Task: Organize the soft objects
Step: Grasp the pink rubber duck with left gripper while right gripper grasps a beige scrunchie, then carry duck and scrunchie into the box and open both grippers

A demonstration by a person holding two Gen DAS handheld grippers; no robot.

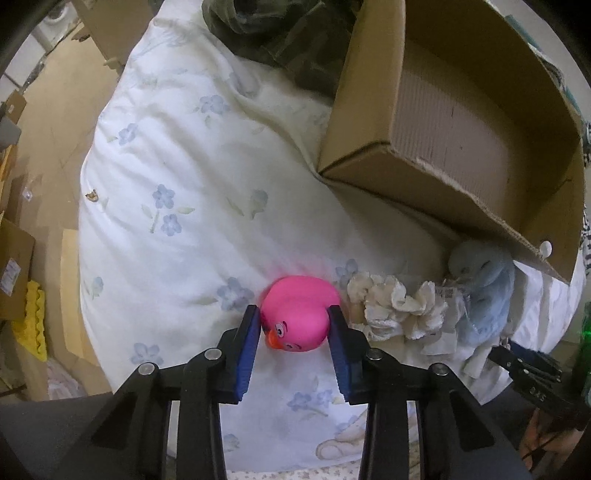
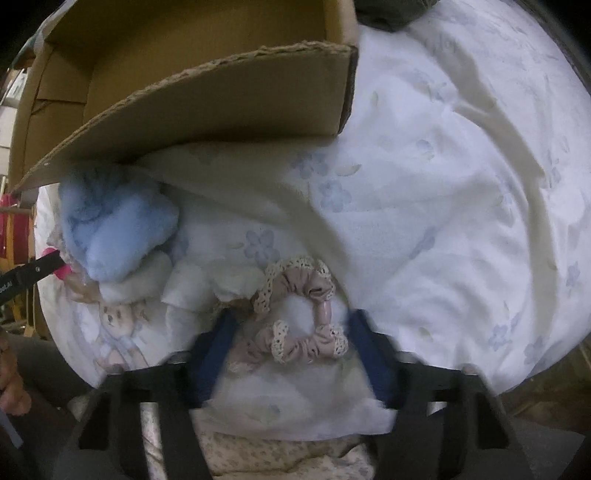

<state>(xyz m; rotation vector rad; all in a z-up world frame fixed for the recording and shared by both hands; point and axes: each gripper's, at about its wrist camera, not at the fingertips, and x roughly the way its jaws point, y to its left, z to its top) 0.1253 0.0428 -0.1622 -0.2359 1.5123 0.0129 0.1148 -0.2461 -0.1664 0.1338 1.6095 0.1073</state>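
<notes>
**Pink duck clamped, scrunchie framed on the flowered duvet**

Pink rubber duck (image 1: pixel 295 314) sits low in the middle of the left wrist view, lying on a white duvet (image 1: pixel 177 155) printed with pale blue flowers. The left claw (image 1: pixel 294 325) has closed in on it: both blue pads press against the duck's sides, so the toy is gripped between them, its orange beak pointing toward the lower left.

Just right of the duck lies a cream, ruffled scrunchie (image 1: pixel 395 306), and beyond that a light blue plush toy (image 1: pixel 484 291) tucked under the near edge of an open cardboard box (image 1: pixel 424 173), which fills the upper right of the frame. A dark camouflage-patterned cloth (image 1: pixel 280 33) lies at the top centre.

In the right wrist view the picture is blurred around the fingers. The right claw (image 2: pixel 291 343) points down at the scrunchie (image 2: pixel 299 314), which lies low in the centre between the two blue pads. The pads stand at either side of it, but the blur hides whether they touch the fabric, so I cannot tell if it is gripped. The blue plush toy (image 2: pixel 114 229) lies at the left, partly under the box's front wall (image 2: pixel 207 122). The duvet (image 2: pixel 461 184) spreads across the right half.
</notes>
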